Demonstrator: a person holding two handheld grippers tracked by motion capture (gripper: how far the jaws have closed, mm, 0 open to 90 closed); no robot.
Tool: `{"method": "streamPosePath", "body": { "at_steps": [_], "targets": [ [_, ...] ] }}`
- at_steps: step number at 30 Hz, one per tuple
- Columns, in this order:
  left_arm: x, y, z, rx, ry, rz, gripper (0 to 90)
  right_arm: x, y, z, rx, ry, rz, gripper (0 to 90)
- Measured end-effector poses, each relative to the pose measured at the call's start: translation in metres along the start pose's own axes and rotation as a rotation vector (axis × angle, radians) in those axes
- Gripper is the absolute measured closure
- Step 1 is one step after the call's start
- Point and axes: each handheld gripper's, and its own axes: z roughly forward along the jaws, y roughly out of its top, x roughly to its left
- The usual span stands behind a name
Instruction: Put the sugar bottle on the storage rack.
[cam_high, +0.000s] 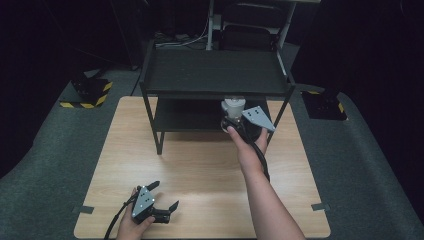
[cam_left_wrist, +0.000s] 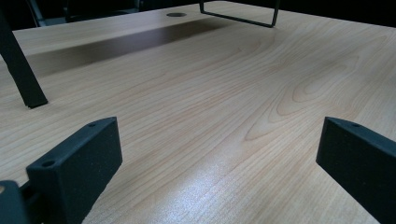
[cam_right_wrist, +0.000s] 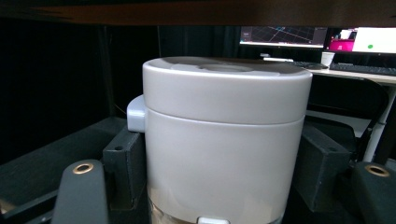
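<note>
A white cylindrical container (cam_right_wrist: 224, 140) is being held between the black jaws of the right claw (cam_right_wrist: 224, 177) — both pads are being pressed against its lower body, one on each side. The lid is a slightly wider cap, flat on top with a shallow round recess, and a thin seam is being shown where it meets the body. A small pale tab is sticking out at the seam on the view's left. The finish is matte and off-white; at the very bottom edge a clear or glossier band is being glimpsed, detail too cropped to tell.

In the high view the container (cam_high: 233, 105) is being kept upright at the front edge of the black shelf rack (cam_high: 215, 75), level with the gap between its top and lower boards, above the far half of the wooden desk (cam_high: 200, 165). The right claw (cam_high: 235, 120) is being carried by a hand with the forearm stretched forward.

The left claw (cam_high: 165, 197) is being rested low at the near left of the desk — jaws spread wide, nothing between them, bare wood grain (cam_left_wrist: 224, 116) being seen past them in the left gripper view.
</note>
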Motion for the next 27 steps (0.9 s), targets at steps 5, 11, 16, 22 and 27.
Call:
{"method": "streamPosePath", "body": {
  "at_steps": [5, 11, 16, 22, 27],
  "targets": [
    [0.0, 0.0, 0.0, -0.002, -0.003, -0.002, 0.5, 0.001, -0.003, 0.012, -0.001, -0.007, 0.006, 30.6],
    [0.001, 0.0, 0.0, -0.003, -0.005, -0.002, 0.6, 0.005, -0.01, 0.027, -0.022, -0.017, 0.014, 30.6],
    [0.001, -0.001, 0.0, -0.004, -0.007, -0.002, 0.6, 0.007, -0.018, 0.035, -0.045, -0.03, 0.028, 30.6],
    [0.001, -0.001, 0.0, -0.004, -0.008, -0.003, 0.5, 0.012, -0.021, 0.036, -0.051, -0.039, -0.005, 30.6],
    [0.001, -0.001, 0.0, -0.003, -0.007, -0.002, 0.6, 0.013, -0.022, 0.036, -0.053, -0.046, -0.007, 30.4]
  ]
}}
